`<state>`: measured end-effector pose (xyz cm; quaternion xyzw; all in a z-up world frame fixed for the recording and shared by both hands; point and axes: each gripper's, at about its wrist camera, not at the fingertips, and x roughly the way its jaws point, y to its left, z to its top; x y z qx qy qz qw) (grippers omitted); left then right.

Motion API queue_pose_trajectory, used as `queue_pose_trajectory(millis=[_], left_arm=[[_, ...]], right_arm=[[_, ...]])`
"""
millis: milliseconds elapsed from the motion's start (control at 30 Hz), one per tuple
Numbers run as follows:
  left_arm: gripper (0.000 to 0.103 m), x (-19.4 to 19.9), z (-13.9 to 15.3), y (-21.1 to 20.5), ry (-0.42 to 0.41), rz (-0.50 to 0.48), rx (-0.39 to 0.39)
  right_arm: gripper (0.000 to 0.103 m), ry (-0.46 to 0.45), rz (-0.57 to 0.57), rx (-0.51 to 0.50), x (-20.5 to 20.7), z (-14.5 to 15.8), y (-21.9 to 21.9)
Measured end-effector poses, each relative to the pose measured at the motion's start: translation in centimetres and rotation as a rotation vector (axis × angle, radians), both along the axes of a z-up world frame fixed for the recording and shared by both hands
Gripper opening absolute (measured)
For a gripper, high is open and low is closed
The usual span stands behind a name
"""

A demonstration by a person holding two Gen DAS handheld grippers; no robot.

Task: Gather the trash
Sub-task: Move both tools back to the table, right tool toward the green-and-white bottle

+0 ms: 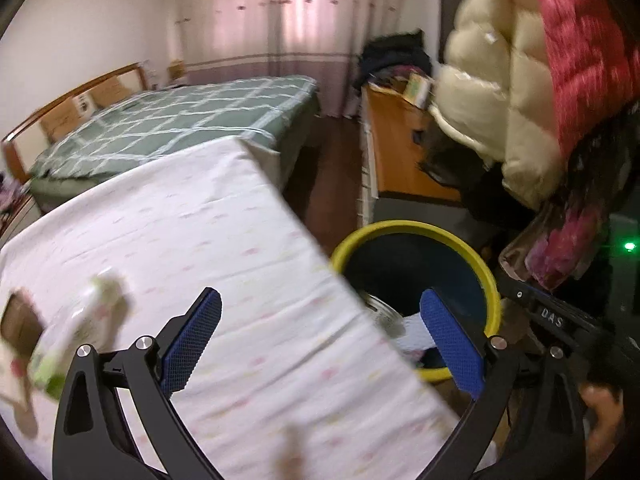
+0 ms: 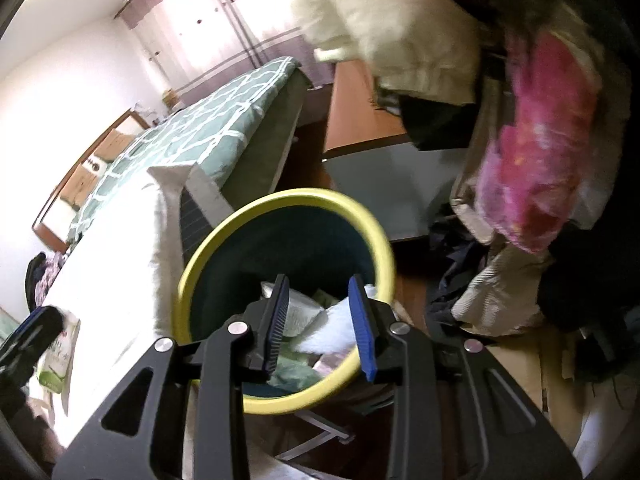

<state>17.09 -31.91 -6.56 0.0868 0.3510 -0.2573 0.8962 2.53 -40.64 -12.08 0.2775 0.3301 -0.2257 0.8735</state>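
A dark bin with a yellow rim stands on the floor beside a table with a white cloth. It holds white paper and wrappers. My right gripper hangs over the bin mouth, jaws partly open and empty. My left gripper is wide open and empty over the table corner, its right finger above the bin. A green and white wrapper and a brown piece lie on the cloth at the left.
A bed with a green checked cover stands behind the table. A wooden desk is on the right. A cream and red jacket and a pink bag hang close on the right. Clothes lie on the floor.
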Motion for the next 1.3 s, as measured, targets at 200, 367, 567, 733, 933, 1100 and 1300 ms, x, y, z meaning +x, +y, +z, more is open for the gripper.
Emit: queue_pose_trajectory(millis=[200, 367, 567, 733, 933, 1100, 1300], left_arm=[[0.098, -1.1, 0.8, 8.5, -0.039, 0.145, -0.024], [0.098, -1.9, 0.9, 16.5, -0.089, 0.311, -0.039], [0.098, -2.1, -0.7, 25.4, -0.112, 0.516, -0.040], [0.098, -2.8, -2.1, 31.3, -0.146, 0.663, -0.026], [0.098, -3.5, -2.8, 36.9, -0.165, 0.790, -0.038], [0.098, -3.2, -3.7, 39.7, -0.124, 0.831, -0.097], [0.098, -3.1, -3.7, 40.2, -0.125, 0.825, -0.134]], right_arm=[[0.031, 0.009, 0.065, -0.029, 1.9, 0.7, 3.5], [0.031, 0.021, 0.149, -0.062, 4.1, 1.2, 7.7], [0.034, 0.023, 0.314, -0.105, 7.6, 2.0, 15.1], [0.037, 0.009, 0.496, -0.129, 10.6, 2.8, 23.2], [0.048, -0.020, 0.678, -0.172, 13.2, 4.0, 32.3], [0.066, -0.022, 0.725, -0.217, 14.9, 4.3, 37.0], [0.083, 0.032, 0.660, -0.318, 17.0, 3.6, 40.0]])
